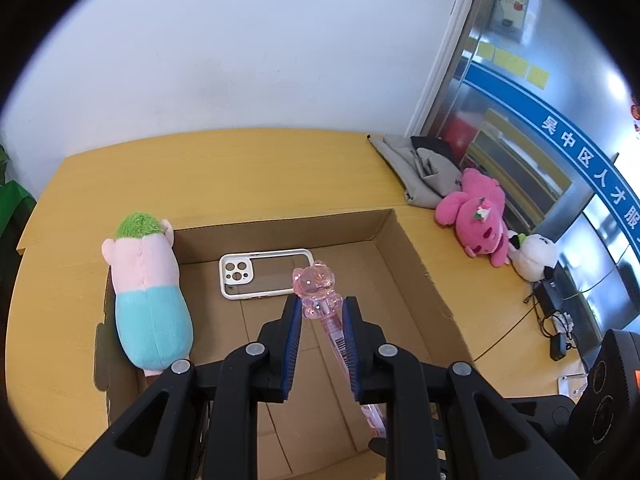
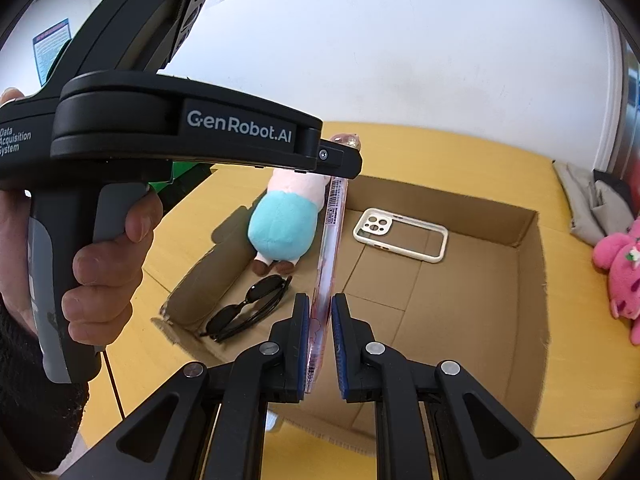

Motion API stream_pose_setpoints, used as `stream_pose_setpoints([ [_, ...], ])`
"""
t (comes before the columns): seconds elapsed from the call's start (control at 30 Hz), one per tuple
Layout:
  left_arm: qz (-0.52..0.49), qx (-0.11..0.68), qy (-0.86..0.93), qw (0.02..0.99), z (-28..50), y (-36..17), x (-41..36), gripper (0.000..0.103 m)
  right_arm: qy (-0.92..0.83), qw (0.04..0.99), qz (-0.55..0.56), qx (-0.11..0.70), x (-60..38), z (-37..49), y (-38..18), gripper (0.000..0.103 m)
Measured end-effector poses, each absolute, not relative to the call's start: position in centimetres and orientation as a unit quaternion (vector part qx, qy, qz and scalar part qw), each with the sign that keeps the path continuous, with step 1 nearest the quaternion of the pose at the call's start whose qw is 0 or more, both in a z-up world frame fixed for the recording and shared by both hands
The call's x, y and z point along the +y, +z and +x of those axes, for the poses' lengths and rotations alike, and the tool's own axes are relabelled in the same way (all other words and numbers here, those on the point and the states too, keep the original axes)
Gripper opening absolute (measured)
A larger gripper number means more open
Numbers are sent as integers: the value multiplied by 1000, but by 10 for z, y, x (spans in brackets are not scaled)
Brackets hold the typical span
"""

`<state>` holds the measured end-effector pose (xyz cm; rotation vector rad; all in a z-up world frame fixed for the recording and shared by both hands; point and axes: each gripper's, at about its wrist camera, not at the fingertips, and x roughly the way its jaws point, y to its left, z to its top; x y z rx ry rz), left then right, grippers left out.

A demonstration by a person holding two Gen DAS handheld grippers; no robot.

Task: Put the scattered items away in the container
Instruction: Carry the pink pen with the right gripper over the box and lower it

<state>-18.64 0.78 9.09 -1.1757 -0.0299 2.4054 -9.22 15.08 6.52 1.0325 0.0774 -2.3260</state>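
Both grippers have the same pink pen (image 1: pixel 338 340) right now: your left gripper (image 1: pixel 322 308) is pinched on it just under the clear bear topper, and your right gripper (image 2: pixel 320 320) is clamped narrow on the lower part of the barrel. So you're carrying it two-handed, and it hangs over the open cardboard box (image 1: pixel 416 264), not yet dropped in.

Progress-wise I'd say you're a good way in. The white phone case (image 1: pixel 264 274) already lies flat on the box floor near the far wall. The black sunglasses (image 2: pixel 250 308) sit folded in the box by its left wall. The pink-and-blue plush (image 1: pixel 146 296) is draped along that left wall, half leaning on the rim by the look of it, so maybe count that as in.

What's left: this pen, then possibly the bright pink plush (image 1: pixel 476 216) and the small white plush (image 1: pixel 534 256) out on the yellow table (image 1: pixel 240 172) to the right of the box. The grey cloth (image 1: pixel 408 168) behind them might just be clutter, can't tell.
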Motion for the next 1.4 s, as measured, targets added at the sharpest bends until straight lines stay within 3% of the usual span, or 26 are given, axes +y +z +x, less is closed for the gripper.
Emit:
stream_pose_setpoints([
  [0.63, -573, -33, 789, 220, -274, -43, 14, 19, -787, 281, 549, -23, 139, -185, -47, 12],
  [1.4, -603, -18, 767, 217, -275, -88, 27, 21, -749, 236, 618, -35, 141, -195, -92, 13],
])
